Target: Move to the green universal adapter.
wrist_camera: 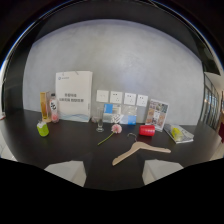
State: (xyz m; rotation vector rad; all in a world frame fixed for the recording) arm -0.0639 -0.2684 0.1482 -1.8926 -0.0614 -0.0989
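Note:
The green universal adapter (43,129) is a small yellow-green block standing on the dark table (75,145), far ahead and to the left of my fingers, in front of two bottles. My gripper (114,172) is open with nothing between its two pale fingertips (67,170). It hangs back from the table's near edge, well short of the adapter.
A wooden hanger (140,150) lies just ahead of the fingers, a pink flower (116,129) and a glass (100,124) beyond it. A red cup (146,130), a clear packet (178,133), a white bag (74,95) and wall sockets (122,98) line the back.

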